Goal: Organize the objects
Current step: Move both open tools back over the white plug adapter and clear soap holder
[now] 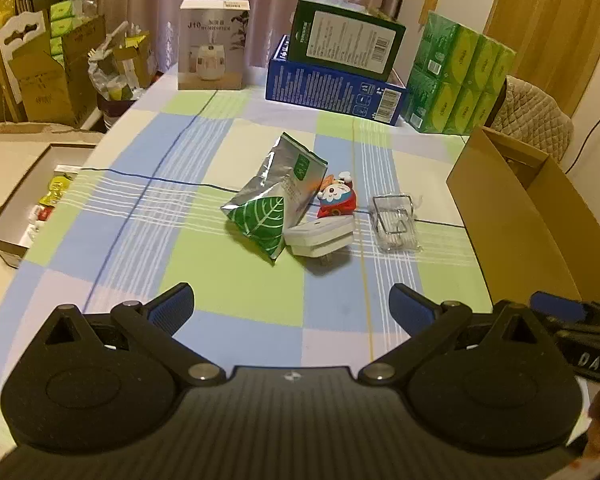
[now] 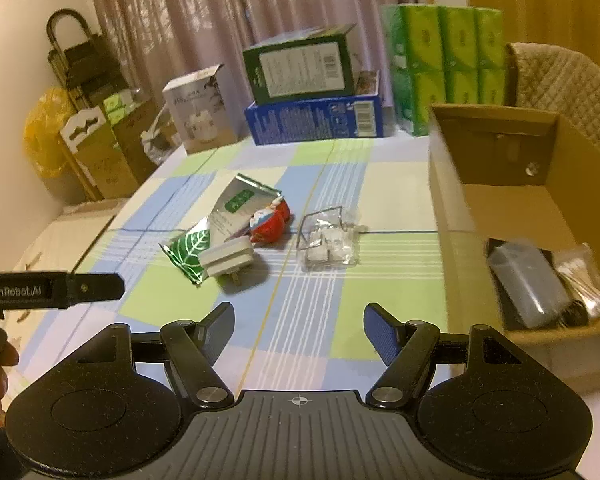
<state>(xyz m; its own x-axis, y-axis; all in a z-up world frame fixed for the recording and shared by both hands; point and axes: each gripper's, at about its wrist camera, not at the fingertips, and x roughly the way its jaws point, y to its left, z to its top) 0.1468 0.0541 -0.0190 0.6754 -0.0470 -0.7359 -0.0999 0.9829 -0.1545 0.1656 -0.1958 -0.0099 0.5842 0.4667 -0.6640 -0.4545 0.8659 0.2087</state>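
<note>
Foil pouch [image 1: 274, 204] w/ plug [image 1: 320, 236], red toy [image 1: 336, 200] touching mid-table; both tools [image 1: 292, 308] [image 2: 299, 330] spread, empty.

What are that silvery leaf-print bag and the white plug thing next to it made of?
The leaf-print bag looks like metallised foil or foil-laminated plastic: shiny, creased, catching the light. The white plug seems to be hard matte plastic, smooth with rounded edges; its prongs look like metal, though they are too small to be sure.

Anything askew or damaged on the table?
The silver-green foil pouch lies crumpled with its top torn open, and the white plug adapter is tipped against it, prongs out. Nothing is spilled.
</note>
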